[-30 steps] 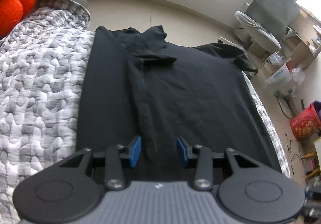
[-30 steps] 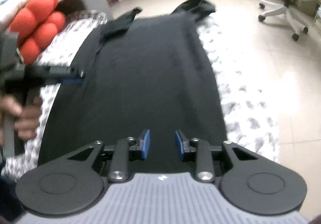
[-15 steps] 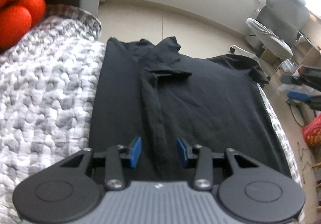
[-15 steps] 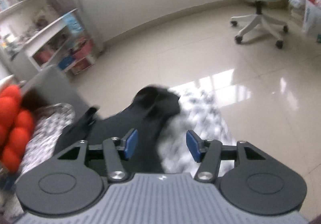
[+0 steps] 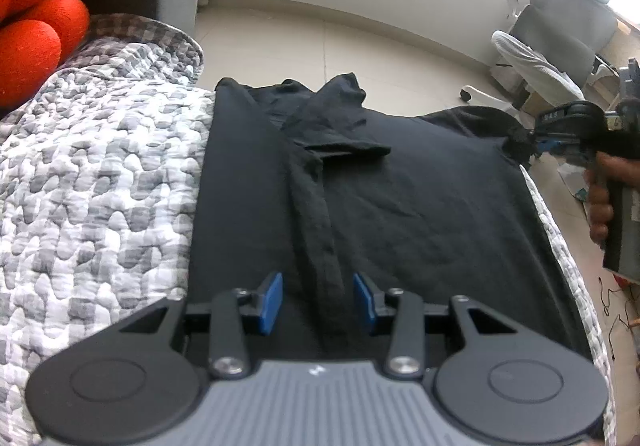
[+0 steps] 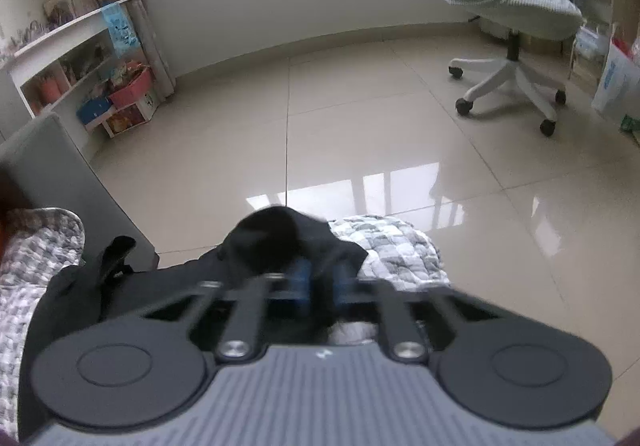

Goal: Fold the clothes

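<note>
On the quilt (image 5: 100,174): black T-shirt (image 5: 420,206), spread flat.
Left claw (image 5: 316,302): partly open, holding nothing.
Right claw (image 6: 318,282): closing on the T-shirt's sleeve (image 6: 280,242).

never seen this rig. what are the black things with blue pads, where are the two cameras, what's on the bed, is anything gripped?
No robot: a person holds a handheld two-finger gripper in each hand, each with a fisheye camera looking along its fingers.

Left wrist view: the left gripper is open, its blue pads either side of a ridge in the black t-shirt, not pressing it. The shirt lies on a grey-white quilt, its far left sleeve already folded in.

That view also shows the right gripper and the hand holding it at the far right sleeve.

Right wrist view: the right gripper's jaws are closing, with sleeve fabric bunched between the pads. Blur hides how firm the grip is.
</note>
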`<state>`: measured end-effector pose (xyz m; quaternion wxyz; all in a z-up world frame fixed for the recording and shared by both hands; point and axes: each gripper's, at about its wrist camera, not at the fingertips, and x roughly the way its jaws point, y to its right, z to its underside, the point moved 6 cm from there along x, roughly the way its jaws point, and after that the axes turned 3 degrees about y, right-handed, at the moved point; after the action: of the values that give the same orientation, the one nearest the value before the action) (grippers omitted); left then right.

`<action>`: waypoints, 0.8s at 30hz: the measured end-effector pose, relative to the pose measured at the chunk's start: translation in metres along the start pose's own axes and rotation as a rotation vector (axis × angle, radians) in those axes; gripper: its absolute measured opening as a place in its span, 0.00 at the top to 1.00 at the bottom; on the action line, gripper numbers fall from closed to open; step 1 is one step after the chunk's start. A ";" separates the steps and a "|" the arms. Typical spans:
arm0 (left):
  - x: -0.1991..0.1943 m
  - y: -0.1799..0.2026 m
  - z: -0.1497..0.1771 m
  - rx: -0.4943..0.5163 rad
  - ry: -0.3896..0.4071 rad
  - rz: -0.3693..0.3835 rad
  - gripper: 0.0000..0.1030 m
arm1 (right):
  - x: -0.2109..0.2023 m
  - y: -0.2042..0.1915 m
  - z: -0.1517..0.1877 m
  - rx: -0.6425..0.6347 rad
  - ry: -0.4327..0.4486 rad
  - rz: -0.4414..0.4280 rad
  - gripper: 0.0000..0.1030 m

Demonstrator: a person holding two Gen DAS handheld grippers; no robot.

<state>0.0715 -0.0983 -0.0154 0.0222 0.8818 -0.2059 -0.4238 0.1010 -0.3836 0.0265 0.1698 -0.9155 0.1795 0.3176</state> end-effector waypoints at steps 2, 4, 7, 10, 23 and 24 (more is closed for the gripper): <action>0.000 -0.002 -0.001 0.004 -0.002 -0.005 0.61 | -0.004 -0.003 -0.003 -0.008 0.028 0.000 0.93; -0.001 -0.004 -0.001 0.001 -0.005 -0.004 0.61 | -0.012 -0.009 -0.007 -0.034 0.058 -0.003 0.94; -0.001 -0.007 -0.002 -0.010 -0.013 0.006 0.61 | -0.025 -0.026 -0.015 -0.131 0.097 0.007 0.94; -0.001 -0.010 -0.002 -0.042 -0.019 0.019 0.61 | -0.036 -0.052 -0.020 -0.224 0.104 -0.014 0.94; -0.001 -0.018 -0.003 -0.098 -0.029 0.053 0.61 | -0.019 -0.203 0.011 -0.516 -0.041 -0.189 0.88; -0.002 -0.019 -0.003 -0.100 -0.028 0.054 0.61 | -0.016 -0.214 0.018 -0.512 -0.065 -0.248 0.86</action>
<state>0.0795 -0.0803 -0.0165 0.0750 0.8676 -0.2087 -0.4451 0.1729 -0.1848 0.0657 -0.0239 -0.9329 -0.0256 0.3586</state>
